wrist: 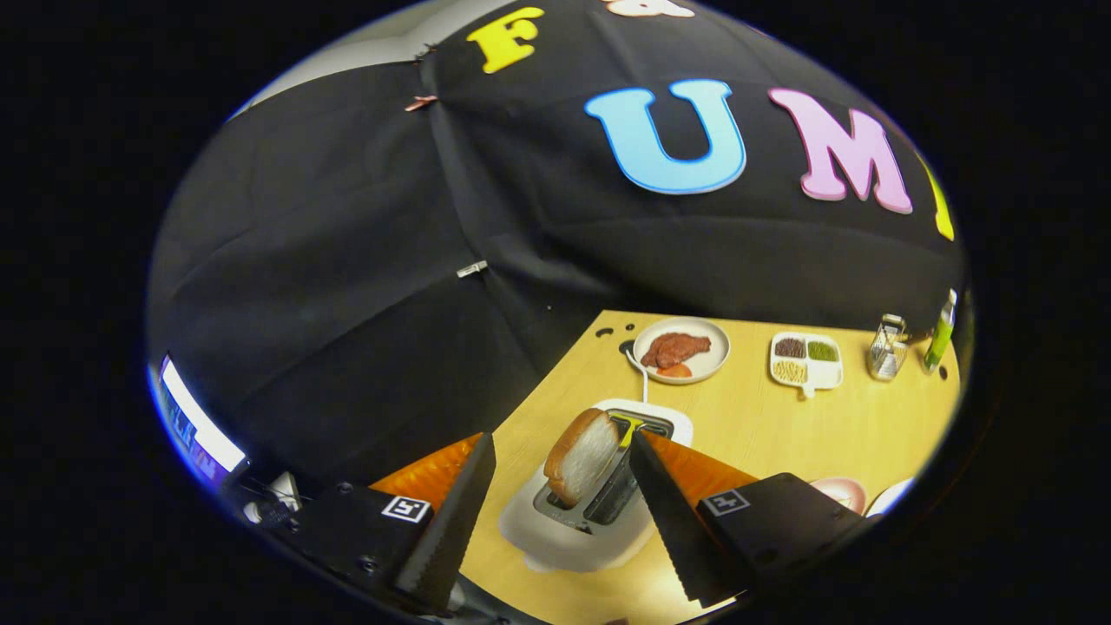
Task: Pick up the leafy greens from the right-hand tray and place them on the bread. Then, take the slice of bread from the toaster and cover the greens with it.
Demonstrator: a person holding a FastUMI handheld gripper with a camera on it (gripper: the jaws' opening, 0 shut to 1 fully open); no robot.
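Note:
A white toaster (577, 529) stands on the wooden table (781, 425) just ahead of my fingers. A slice of bread (580, 457) sticks up out of its nearer slot, tilted a little. My gripper (562, 469) is open, its two black toothed fingers spread to either side of the toaster, and the slice stands in the gap between their tips without touching them. Nothing is held. The greens and the other bread are out of sight.
Beyond the toaster a white plate (681, 349) holds a piece of red meat. To its right lie a small divided dish (806, 359) with grains, a metal grater (887, 349) and a green bottle (940, 334). A pink dish (840, 492) peeks out behind the right finger.

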